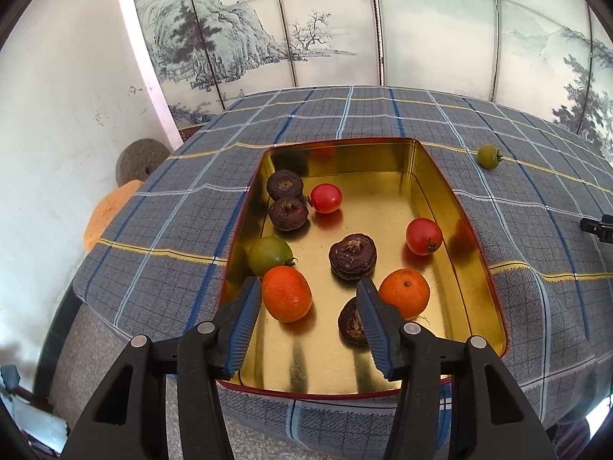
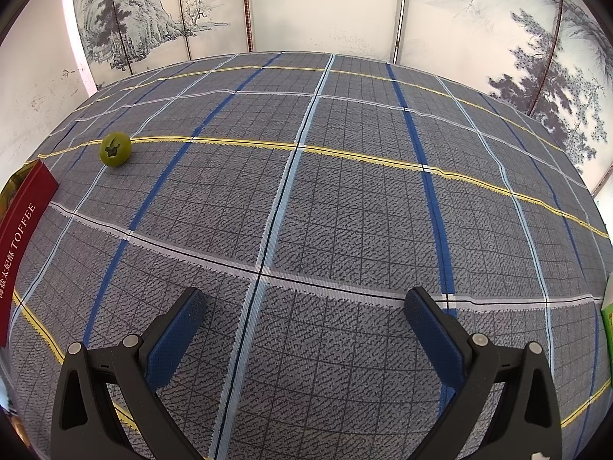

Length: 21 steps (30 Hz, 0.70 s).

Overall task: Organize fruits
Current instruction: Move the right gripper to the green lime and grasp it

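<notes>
A gold tin tray (image 1: 440, 188) with a red rim sits on the plaid tablecloth. In it lie two red tomatoes (image 1: 326, 198), a green tomato (image 1: 269, 255), two oranges (image 1: 286, 293) and several dark brown water chestnuts (image 1: 353, 256). My left gripper (image 1: 308, 287) is open and empty above the tray's near end, just right of the left orange. A loose green tomato (image 1: 488, 156) lies on the cloth beyond the tray's far right corner; it also shows in the right wrist view (image 2: 115, 149). My right gripper (image 2: 304, 301) is open and empty over bare cloth.
The tray's red side reading TOFFEE (image 2: 23, 237) is at the left edge of the right wrist view. A painted folding screen (image 1: 306, 30) stands behind the table. A grey stone disc (image 1: 140, 165) and an orange object (image 1: 111, 211) sit off the table's left edge.
</notes>
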### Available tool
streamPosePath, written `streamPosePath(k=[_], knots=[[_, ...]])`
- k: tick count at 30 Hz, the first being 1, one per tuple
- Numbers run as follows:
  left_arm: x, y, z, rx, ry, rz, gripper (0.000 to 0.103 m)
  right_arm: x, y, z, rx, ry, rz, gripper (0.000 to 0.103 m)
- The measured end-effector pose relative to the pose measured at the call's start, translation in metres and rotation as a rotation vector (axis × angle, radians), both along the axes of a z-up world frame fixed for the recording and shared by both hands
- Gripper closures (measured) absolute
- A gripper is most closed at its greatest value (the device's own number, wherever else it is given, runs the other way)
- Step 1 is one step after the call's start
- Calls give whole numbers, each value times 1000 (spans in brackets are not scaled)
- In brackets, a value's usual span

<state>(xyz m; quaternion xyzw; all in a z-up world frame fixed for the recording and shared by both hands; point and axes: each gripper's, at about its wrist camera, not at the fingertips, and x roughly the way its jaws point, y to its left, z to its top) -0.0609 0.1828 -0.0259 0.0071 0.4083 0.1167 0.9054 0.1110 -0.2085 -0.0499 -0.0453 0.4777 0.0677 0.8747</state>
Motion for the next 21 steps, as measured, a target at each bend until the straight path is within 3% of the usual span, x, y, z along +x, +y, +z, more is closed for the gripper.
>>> streamPosePath(k=[5,7,10,15,21], knots=[[-2,1,3,17,-6,1,47,0,1,2,-11,-1,-33,1],[-5,3,6,19,-16,3,46,-4,8,8,17,-33,-19,7],[-6,5,9,9,-25,10,44,-8,39,29,119,-95,97,11],[-7,6,14,-7,-34,17,43,6,105,42,135,-109,290,11],[-10,2,21,-3,-47,9,42,44,155,30,119,-93,366,11]])
